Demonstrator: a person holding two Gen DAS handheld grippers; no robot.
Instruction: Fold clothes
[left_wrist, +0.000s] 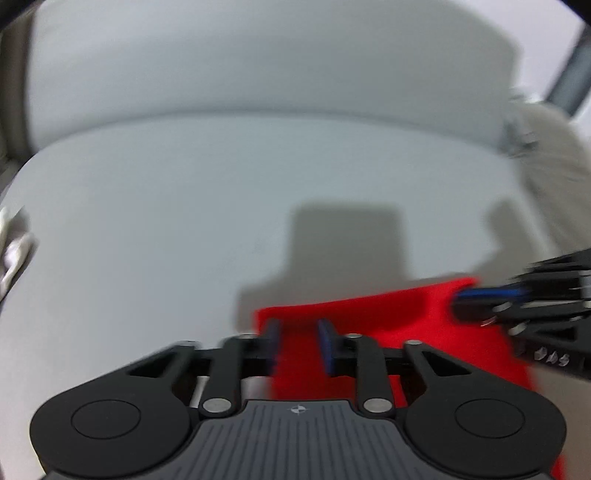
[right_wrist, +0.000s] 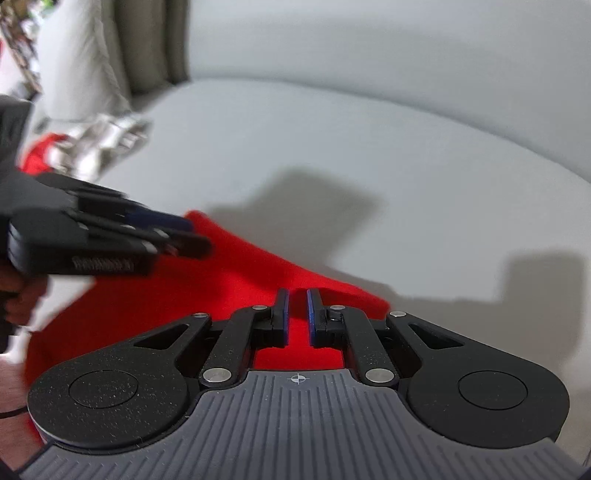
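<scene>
A: My right claw (right_wrist: 297, 295) has its 2 fingers nearly pressed together over the far edge of the red cloth (right_wrist: 184, 291), but from here I can't tell whether fabric is actually pinched between them. The left claw (left_wrist: 299, 326) stands a little wider over the other corner; I see red between its fingers, no clear pinch.

B: And the risk?

A: I lift and 1 corner slips free, because a claw only grazed the edge. Then the fold goes crooked on the grey cushion (left_wrist: 166, 221).

B: Do the views differ?

A: The right view shows a hand (right_wrist: 22, 295) gripping the left claw, plus a pale bundle (right_wrist: 107, 136) with more red behind it. The left view shows neither.
</scene>
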